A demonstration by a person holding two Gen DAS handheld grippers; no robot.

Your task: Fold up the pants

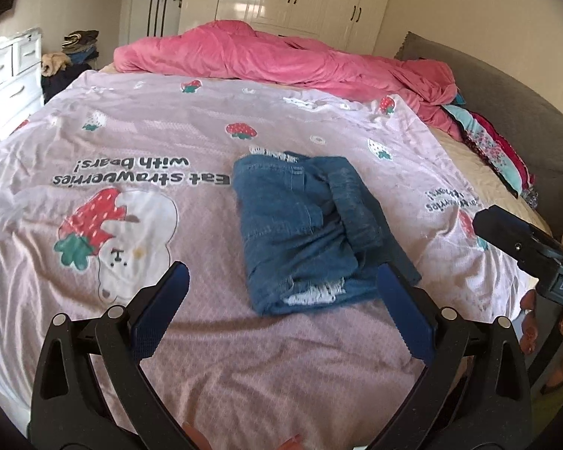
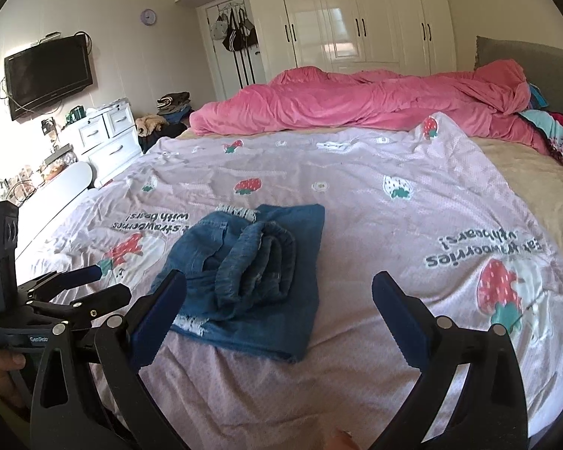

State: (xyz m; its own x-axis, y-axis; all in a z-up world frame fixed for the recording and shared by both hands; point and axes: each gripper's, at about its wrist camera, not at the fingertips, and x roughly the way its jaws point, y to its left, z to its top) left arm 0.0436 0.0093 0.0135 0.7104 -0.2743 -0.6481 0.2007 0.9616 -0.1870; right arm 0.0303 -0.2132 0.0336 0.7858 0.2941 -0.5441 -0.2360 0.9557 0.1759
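Pants [image 1: 304,228]: blue denim, folded into a compact bundle, lying on the lilac strawberry-print sheet [image 1: 169,337] near the middle of the bed. One layer is folded over the top and forms a thick roll along the bundle's right side. Frayed white patches show at the near edge and again at the far edge. In the right wrist view the pants [image 2: 251,273] sit just ahead of the gripper, left of centre, with the rolled fold on top.

Left gripper [image 1: 281,300]: jaws spread wide, nothing between them. Its right finger overlaps the near right corner of the pants in the picture; cannot tell whether it touches the cloth. The left finger stands over bare sheet.

Right gripper [image 2: 279,298]: jaws spread wide, holding nothing. Left finger lies in front of the near left corner of the pants; contact not clear. Right finger is over the sheet, apart from the pants.

Background: pink blanket [image 1: 281,56] bunched across the far side of the bed; white wardrobe [image 2: 356,18] behind it.
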